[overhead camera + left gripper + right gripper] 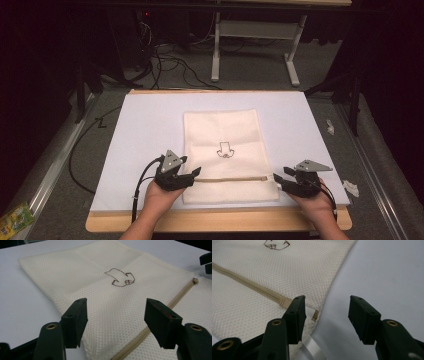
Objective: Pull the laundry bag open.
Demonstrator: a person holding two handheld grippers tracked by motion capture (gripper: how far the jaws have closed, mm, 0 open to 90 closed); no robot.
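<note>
A cream mesh fabric bag (225,150) with a beige zipper (232,179) and a small brown embroidered outline (223,149) lies flat on the white sheet (145,125) covering the wooden table (215,221). The left gripper (192,175) sits at the bag's near left edge, jaws spread wide over the zipper's end, holding nothing. The right gripper (280,181) is just off the bag's near right corner, jaws likewise spread, the zipper's other end (283,301) beside its left jaw.

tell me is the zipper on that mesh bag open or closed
Closed, as far as shows: the zipper runs as one flat unbroken strip across the mesh bag, with no gap. Its pull sits at the end by the right gripper.
</note>
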